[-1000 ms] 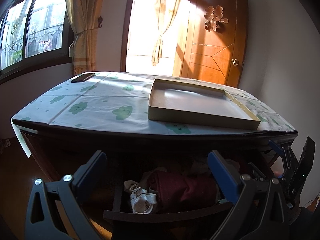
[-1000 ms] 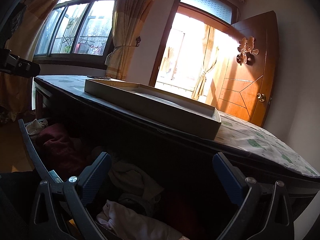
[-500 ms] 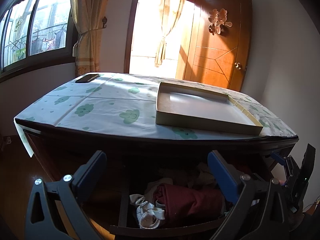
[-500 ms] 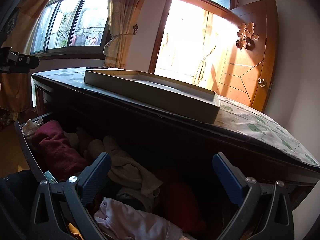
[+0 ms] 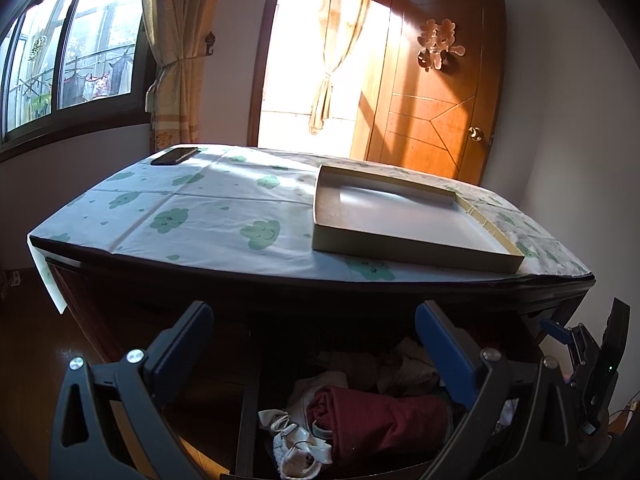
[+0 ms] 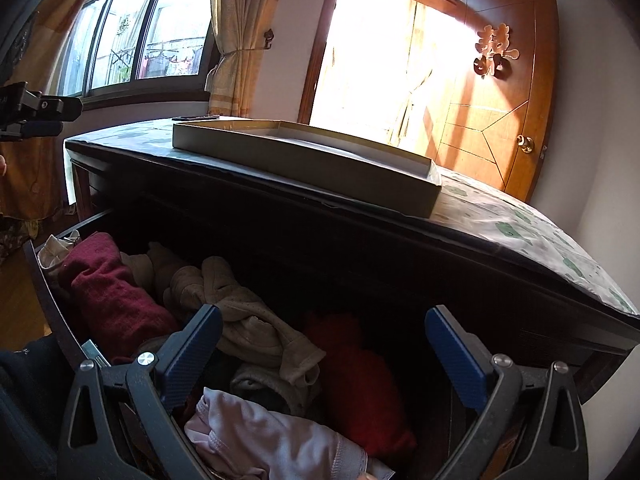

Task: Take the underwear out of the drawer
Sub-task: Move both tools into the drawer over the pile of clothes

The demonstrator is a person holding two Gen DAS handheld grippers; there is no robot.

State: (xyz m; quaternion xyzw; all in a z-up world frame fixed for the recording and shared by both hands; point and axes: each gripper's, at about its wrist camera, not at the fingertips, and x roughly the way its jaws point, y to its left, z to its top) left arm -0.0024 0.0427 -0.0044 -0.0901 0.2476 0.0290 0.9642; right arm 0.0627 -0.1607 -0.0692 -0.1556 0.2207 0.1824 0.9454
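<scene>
The dark wooden drawer [image 6: 44,288] under the table stands pulled open and is full of clothes: a maroon roll [image 6: 108,288], beige underwear [image 6: 248,316], a red piece [image 6: 356,376] and a pale pink piece [image 6: 272,436] at the front. My right gripper [image 6: 320,336] is open and empty just above the clothes. My left gripper [image 5: 314,332] is open and empty, held back from the drawer's left end, where the maroon roll [image 5: 376,416] and a white bundle [image 5: 296,440] show.
An empty shallow cardboard box [image 5: 404,220] lies on the table's cloud-print cloth [image 5: 208,204]. A dark phone [image 5: 174,156] lies at the far left corner. The table edge [image 6: 400,220] overhangs the drawer. A wooden door [image 5: 440,92] stands behind.
The drawer has come further out, showing more clothes in both views. Both grippers have drawn back and risen a little. Both stay open.
</scene>
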